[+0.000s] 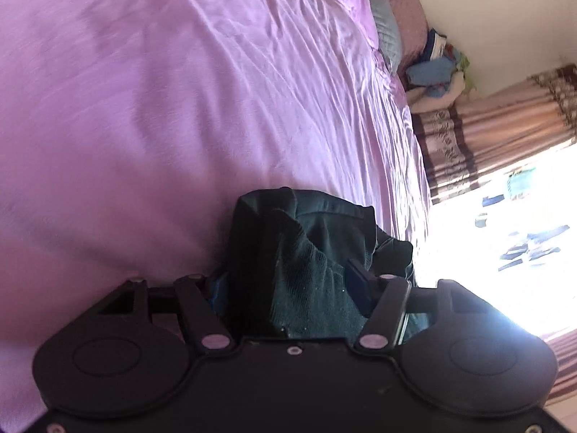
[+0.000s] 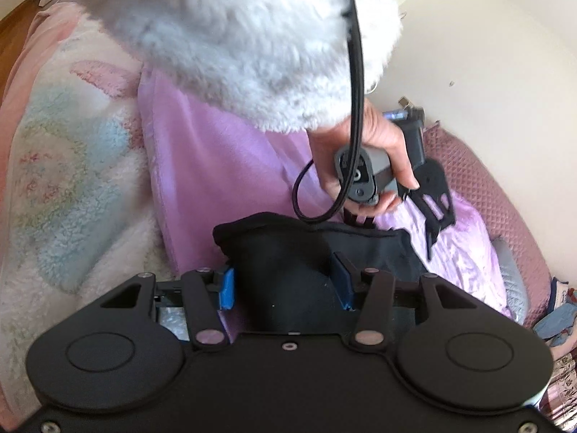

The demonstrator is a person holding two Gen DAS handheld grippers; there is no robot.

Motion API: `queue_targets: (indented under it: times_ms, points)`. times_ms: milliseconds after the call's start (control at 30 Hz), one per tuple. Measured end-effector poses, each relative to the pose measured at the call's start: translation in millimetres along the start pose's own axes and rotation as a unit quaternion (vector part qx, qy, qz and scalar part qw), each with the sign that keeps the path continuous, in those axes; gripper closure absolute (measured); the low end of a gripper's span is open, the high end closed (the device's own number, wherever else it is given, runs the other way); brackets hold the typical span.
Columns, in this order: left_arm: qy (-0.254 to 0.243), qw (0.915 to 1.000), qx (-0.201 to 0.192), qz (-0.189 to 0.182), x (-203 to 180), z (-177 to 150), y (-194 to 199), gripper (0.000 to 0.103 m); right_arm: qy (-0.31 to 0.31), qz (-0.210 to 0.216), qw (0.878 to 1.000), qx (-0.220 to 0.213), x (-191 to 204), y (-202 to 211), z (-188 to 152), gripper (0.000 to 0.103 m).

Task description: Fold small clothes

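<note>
A small dark green-black knit garment is bunched between the fingers of my left gripper, which is shut on it above the purple bed sheet. My right gripper is shut on the other end of the same dark garment, with its blue pads pressed against the cloth. The garment hangs stretched between both grippers. In the right wrist view the left gripper shows, held by a hand in a fluffy white sleeve.
A pastel fleece blanket lies at the left of the bed. A quilted mauve headboard cushion and a grey pillow sit at the bed's far edge. A pile of clothes, patterned curtains and a bright window lie beyond.
</note>
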State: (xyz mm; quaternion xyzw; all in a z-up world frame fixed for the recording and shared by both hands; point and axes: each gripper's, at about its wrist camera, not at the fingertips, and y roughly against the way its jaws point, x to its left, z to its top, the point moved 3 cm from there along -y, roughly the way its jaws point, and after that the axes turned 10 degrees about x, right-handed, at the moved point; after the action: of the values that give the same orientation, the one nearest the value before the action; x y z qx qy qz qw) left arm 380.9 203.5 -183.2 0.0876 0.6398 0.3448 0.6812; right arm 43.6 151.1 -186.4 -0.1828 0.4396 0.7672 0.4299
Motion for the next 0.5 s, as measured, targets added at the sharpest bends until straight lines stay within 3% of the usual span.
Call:
queue_targets:
  times_ms: [167, 233, 267, 300, 500]
  points:
    - [0.018, 0.9996, -0.01, -0.021, 1.4, -3.2, 1.4, 0.045, -0.014, 0.018, 1.0, 0.0, 1.5, -1.3, -3.8, 0.08]
    - [0.014, 0.9996, -0.012, -0.021, 1.7, -6.8, 3.0, 0.061, -0.025, 0.021, 0.999, -0.004, -1.9, -1.2, -5.3, 0.083]
    - [0.015, 0.9997, -0.009, -0.018, 1.8, -8.6, 2.6, 0.085, -0.031, 0.023, 0.999, -0.006, -3.9, -3.2, -6.8, 0.086]
    - [0.019, 0.9996, -0.005, -0.022, 3.2, -10.3, 3.1, 0.089, -0.038, 0.027, 0.999, -0.006, -6.8, -2.5, -7.2, 0.089]
    - [0.03, 0.9994, -0.014, -0.011, -8.0, -12.7, 6.6, 0.09, -0.081, 0.049, 0.995, -0.008, -27.8, 0.3, -7.0, 0.095]
